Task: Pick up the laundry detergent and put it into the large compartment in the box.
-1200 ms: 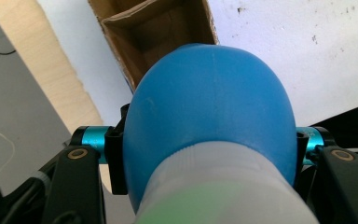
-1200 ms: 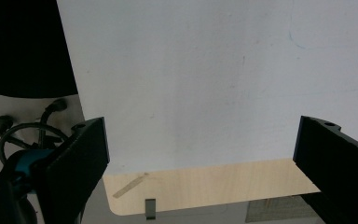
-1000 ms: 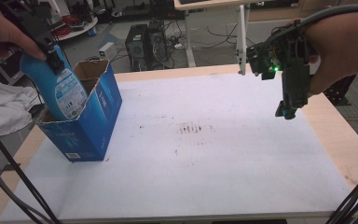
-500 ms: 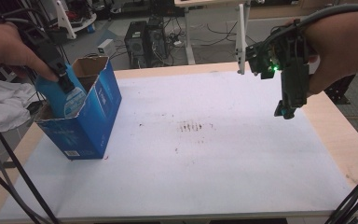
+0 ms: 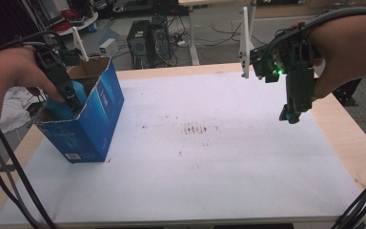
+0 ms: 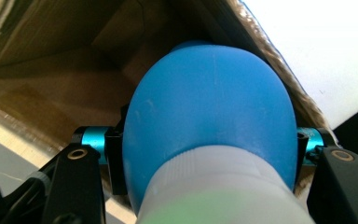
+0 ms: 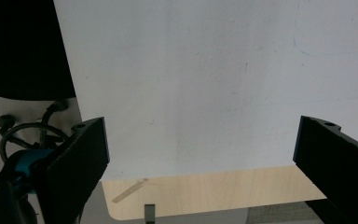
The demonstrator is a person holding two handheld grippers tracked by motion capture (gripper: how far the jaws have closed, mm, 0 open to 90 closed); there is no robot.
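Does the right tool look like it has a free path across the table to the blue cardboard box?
Probably yes. The right tool hangs open above the table's right side, and the white table top between it and the blue cardboard box is bare. The left tool, shut on the blue bottle, already occupies the box opening.

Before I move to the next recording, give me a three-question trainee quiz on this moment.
1. True or false: the blue bottle stands on the white table cover.
2. Which gripper's jaws are open with nothing between them: A left gripper, B right gripper?
3. Fill in: the bottle is going into the blue ____.

Key: 1 false, it is clamped in the left gripper, partly inside the cardboard box. 2 B. 3 cardboard box.
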